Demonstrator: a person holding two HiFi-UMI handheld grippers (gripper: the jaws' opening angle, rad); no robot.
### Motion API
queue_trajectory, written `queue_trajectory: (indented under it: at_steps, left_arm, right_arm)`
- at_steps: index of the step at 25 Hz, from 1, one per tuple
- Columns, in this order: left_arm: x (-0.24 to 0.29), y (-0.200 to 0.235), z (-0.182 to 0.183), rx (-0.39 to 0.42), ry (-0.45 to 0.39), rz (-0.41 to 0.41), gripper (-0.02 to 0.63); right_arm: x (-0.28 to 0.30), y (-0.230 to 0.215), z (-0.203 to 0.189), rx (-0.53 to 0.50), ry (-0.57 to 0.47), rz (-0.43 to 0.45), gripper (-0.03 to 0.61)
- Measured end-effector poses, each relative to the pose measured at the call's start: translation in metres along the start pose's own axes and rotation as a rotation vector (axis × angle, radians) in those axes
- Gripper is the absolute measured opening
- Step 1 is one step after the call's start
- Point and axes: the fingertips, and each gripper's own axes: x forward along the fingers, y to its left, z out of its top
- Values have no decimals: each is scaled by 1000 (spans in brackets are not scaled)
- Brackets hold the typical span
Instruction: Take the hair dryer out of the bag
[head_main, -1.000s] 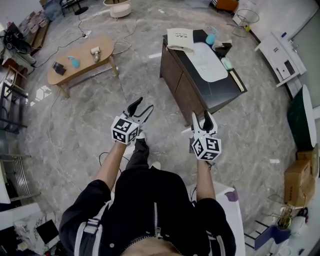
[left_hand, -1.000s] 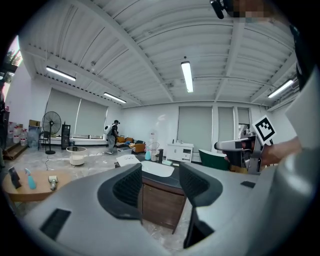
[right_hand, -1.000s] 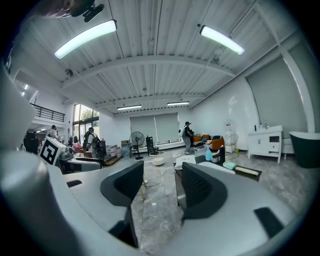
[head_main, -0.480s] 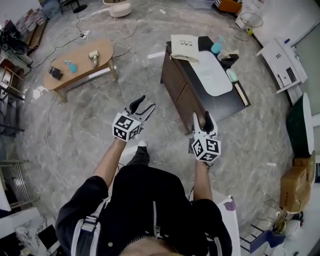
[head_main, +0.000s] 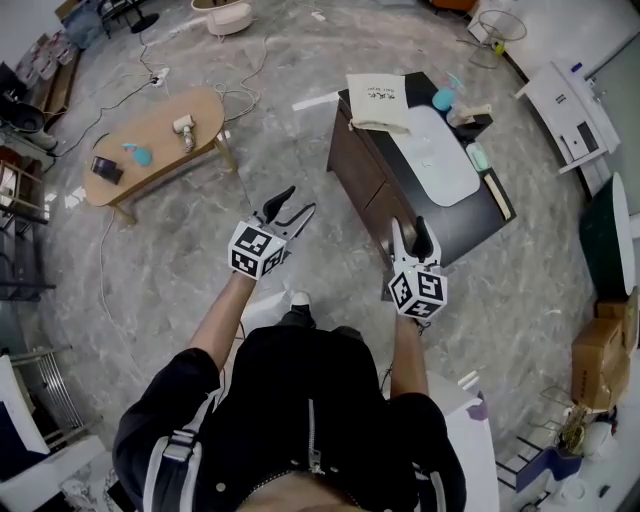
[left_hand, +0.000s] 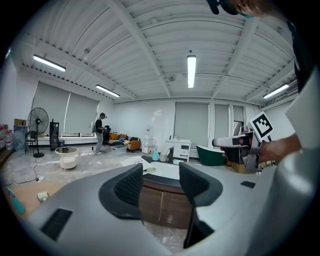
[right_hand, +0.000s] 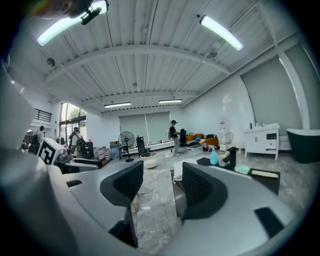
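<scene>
One dark cabinet stands far right of you. Beige bag lies on its far left corner; hair dryer not discernible. Your left gripper and right gripper hover near cabinet, jaws partly apart, gripping nothing.

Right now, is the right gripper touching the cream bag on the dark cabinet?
Apart. The head view shows the right gripper by the near end of the cabinet; the bag lies at its far end.
</scene>
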Motion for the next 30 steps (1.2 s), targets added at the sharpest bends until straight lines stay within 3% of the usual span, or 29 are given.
queue_trajectory:
  at_steps: [15, 30]
  left_arm:
    - [56, 64, -4, -29, 20, -39, 238]
    - [178, 133, 22, -3, 53, -74, 238]
  right_arm:
    - [79, -9, 5, 2, 20, -40, 241]
    - [215, -62, 33, 26, 21, -36, 241]
